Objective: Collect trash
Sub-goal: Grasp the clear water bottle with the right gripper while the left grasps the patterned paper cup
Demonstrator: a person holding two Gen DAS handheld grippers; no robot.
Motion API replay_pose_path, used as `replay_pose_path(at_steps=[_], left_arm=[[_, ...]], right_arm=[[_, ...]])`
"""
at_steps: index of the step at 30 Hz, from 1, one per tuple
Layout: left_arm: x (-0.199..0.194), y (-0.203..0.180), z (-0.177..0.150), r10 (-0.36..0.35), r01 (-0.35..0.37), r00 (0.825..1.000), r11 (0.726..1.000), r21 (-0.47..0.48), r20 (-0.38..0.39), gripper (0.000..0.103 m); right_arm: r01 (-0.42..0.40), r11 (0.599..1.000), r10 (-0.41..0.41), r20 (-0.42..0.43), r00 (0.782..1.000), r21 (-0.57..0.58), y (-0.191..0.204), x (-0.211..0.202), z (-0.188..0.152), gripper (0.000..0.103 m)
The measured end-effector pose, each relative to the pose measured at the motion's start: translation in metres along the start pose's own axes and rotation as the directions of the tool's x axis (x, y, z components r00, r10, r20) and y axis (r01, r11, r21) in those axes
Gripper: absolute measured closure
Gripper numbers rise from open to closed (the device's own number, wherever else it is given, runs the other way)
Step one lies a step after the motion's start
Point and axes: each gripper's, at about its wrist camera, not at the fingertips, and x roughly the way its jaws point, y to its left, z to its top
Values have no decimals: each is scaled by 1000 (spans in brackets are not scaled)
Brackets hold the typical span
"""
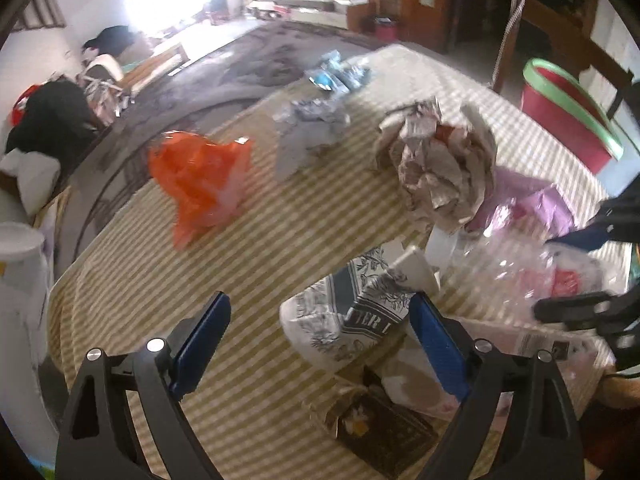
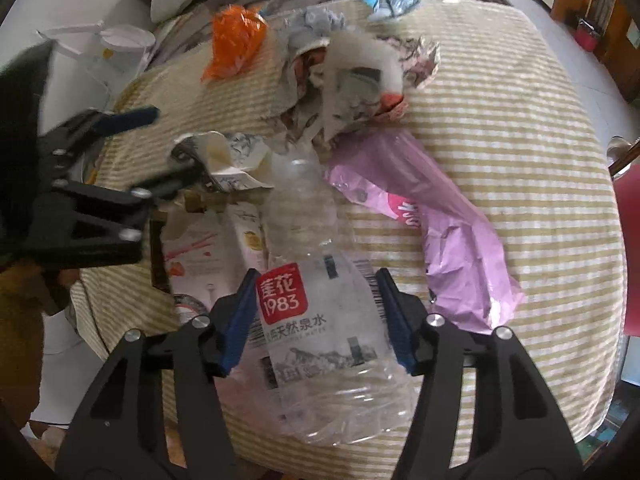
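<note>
My right gripper straddles a clear plastic water bottle with a red label that lies on the striped tablecloth; its blue pads sit against the bottle's sides. My left gripper is open over a crumpled printed paper cup, its right pad beside the cup. Other trash lies on the table: an orange plastic bag, grey crumpled paper, a brown paper wad, a pink plastic bag and blue wrappers.
A red bin with a green rim stands beyond the table's right edge. A flattened carton and a dark wrapper lie near the front edge. A white container stands off the table's left side.
</note>
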Motion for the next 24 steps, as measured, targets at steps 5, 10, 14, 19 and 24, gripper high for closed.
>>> replay_pose_path(at_steps=[5,10,14,19,24], left_arm=[[22,-4,8,-31,32,998,999,20,-47,16],[38,-6,12,11,-13,997,1000,-16,-81,14],[38,-7,11,54,-55,997,998,-12,-56,11],[38,0,6,64,-69,996,995,-75,-69,11],[39,14,6,-2,-16,996,981,-193,-93,11]], right_arm=[[-16,999,16,8,1000,49,-13,-5,-4,46],[-21,996,19,17,1000,81,-20,-8,-6,46],[-21,996,19,23,1000,84,-22,-9,-6,46],[-28,996,26,23,999,90,-23,-9,-7,46],[-36,995,34,15,999,93,-23,-6,-6,46]])
